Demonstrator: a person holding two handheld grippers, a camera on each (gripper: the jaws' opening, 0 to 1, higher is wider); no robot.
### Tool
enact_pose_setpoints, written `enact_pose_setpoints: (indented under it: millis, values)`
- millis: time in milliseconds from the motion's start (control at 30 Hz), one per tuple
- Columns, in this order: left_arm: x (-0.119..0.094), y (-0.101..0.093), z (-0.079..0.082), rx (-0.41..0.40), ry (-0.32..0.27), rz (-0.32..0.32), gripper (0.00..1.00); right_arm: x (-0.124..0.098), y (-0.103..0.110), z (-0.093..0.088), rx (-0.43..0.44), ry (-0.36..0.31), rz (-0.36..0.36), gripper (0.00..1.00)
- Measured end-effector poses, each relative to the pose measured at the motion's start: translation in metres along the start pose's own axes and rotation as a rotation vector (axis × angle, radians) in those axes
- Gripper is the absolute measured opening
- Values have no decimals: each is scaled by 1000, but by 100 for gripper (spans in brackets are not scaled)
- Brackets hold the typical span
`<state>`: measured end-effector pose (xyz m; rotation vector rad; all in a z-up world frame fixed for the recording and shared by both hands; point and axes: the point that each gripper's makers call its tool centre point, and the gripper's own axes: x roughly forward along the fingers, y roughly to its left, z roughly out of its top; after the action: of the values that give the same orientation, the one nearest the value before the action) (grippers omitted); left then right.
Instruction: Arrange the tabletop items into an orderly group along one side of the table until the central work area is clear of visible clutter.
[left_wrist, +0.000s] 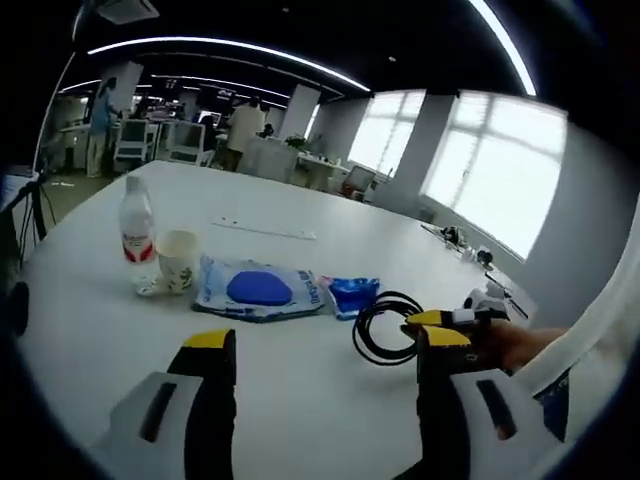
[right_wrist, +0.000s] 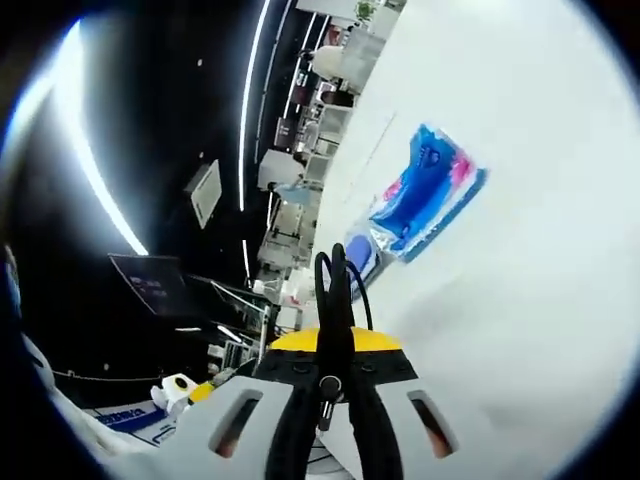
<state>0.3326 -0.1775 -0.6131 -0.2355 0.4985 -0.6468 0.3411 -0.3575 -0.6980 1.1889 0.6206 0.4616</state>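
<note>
Left tongs (left_wrist: 325, 350) hang over the white tabletop (left_wrist: 300, 400) with jaws wide apart, gripping nothing. Right tongs (right_wrist: 335, 350) are clamped on a black cable (right_wrist: 333, 290), its coil lifted off the tabletop; in the left gripper view they hold the cable (left_wrist: 385, 325) beside a small blue packet (left_wrist: 352, 295). Next come a blue pouch (left_wrist: 255, 288), a paper cup (left_wrist: 177, 260) and a bottle (left_wrist: 137, 232), lined up toward the far-left edge.
</note>
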Motion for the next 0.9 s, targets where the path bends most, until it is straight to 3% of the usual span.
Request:
enact_pose_setpoints:
  millis: [167, 633, 767, 833, 867, 900]
  values:
    - [3, -4, 1, -59, -19, -27, 73, -2, -14, -3, -15, 20, -48, 6]
    - [10, 4, 5, -55, -19, -13, 72, -7, -47, 9, -23, -9, -206, 8]
    - [16, 5, 2, -57, -10, -13, 72, -10, -58, 10, -112, 10, -289, 10]
    - [19, 6, 2, -60, -9, -11, 72, -15, -65, 12, -201, 23, -352, 14]
    - [20, 7, 2, -63, -9, -11, 72, -14, -64, 17, -252, 10, -343, 14]
    - [21, 8, 2, -66, -9, -10, 72, -17, -60, 12, -197, 25, -345, 14]
